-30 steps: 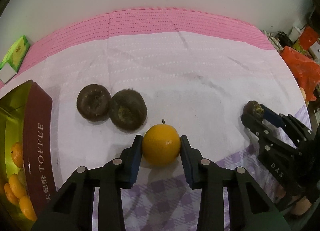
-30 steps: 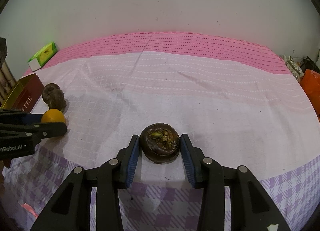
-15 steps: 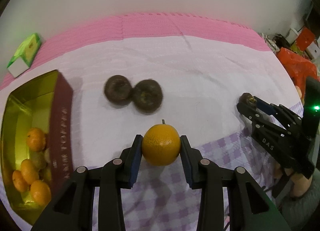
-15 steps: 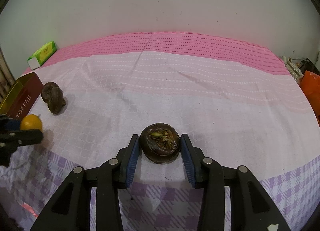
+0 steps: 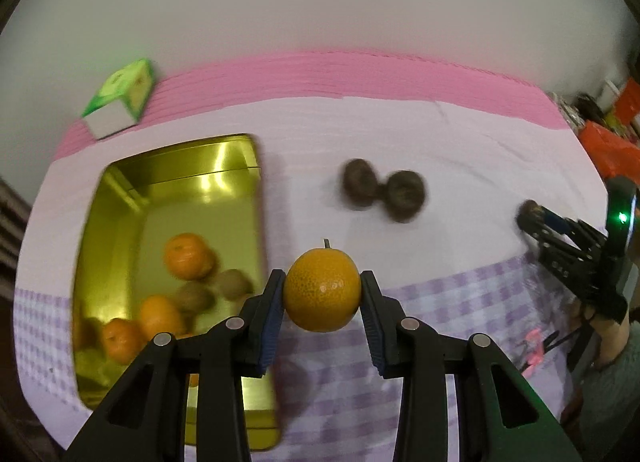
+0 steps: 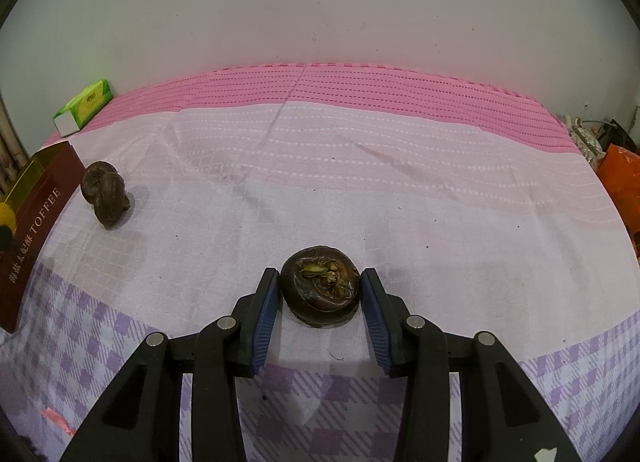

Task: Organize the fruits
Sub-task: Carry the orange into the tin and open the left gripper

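My left gripper (image 5: 322,296) is shut on an orange (image 5: 322,289) with a short stem, held above the cloth just right of a gold tin (image 5: 224,149). The tin holds several oranges (image 5: 188,256) and a few brownish fruits (image 5: 232,284). Two dark brown fruits (image 5: 360,183) lie side by side on the white cloth beyond the orange. My right gripper (image 6: 320,294) is shut on another dark brown fruit (image 6: 320,290) that rests on the cloth. The left wrist view shows the right gripper (image 5: 532,213) at the far right.
A green and white box (image 5: 120,97) lies on the pink strip at the back left. The tin's dark red side (image 6: 36,221) reads TOFFEE. An orange bag (image 6: 624,173) and clutter sit past the table's right edge. A person's hand (image 5: 612,334) holds the right gripper.
My left gripper has carried the orange up and to the left, so the tin's inside has come into full view. The right gripper and its brown fruit have stayed still.
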A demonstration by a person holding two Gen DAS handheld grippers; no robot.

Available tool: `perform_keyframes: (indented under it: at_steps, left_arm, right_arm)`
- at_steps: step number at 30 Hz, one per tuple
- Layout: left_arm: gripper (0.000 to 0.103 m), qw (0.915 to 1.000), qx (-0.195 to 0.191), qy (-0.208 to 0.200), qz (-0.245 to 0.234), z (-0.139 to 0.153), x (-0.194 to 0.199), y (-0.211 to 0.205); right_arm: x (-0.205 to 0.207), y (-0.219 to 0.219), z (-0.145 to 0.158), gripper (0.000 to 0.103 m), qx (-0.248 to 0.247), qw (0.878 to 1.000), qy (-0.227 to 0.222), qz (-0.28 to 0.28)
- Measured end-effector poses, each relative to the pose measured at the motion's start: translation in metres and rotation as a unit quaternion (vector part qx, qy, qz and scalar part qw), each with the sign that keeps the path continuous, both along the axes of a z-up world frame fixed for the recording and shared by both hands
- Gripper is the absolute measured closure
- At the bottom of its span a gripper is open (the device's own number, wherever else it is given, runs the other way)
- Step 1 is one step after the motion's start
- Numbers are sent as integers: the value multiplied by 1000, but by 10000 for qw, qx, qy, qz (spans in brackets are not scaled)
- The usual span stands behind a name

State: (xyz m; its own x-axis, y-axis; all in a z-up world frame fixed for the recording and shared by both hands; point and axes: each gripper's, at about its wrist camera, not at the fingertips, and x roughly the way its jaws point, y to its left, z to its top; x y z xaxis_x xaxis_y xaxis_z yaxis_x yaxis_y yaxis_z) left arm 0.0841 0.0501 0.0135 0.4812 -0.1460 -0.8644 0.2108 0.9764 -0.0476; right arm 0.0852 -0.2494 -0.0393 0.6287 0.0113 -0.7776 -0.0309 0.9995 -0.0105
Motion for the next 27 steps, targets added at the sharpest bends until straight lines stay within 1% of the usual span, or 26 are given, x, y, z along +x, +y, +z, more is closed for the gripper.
perform_keyframes:
  at_steps: [8,11,14,18,23,27]
  left_arm:
    - [65,9983,68,-52,572,5,8,59]
    - [65,9971,98,-38,759,3,10,78]
    - [65,9962,170,33,850,-2,11,92]
    - [65,9952,292,148,920,-12,10,104]
    - [65,9939,278,292,1027,-23,9,116]
    - [65,9941,278,263,1013,-25,9,118]
  right_arm:
    - [0,0,0,63,-3,10000,1,-5]
    - [0,1,0,63,-3,10000,2,-6]
    - [0,1,0,63,-10,10000,2,-8]
    - [0,1,0,63,-27,10000,3,-10]
    - [0,1,0,64,-34,10000,4,-14]
    - [0,1,0,64,-45,10000,3,-16]
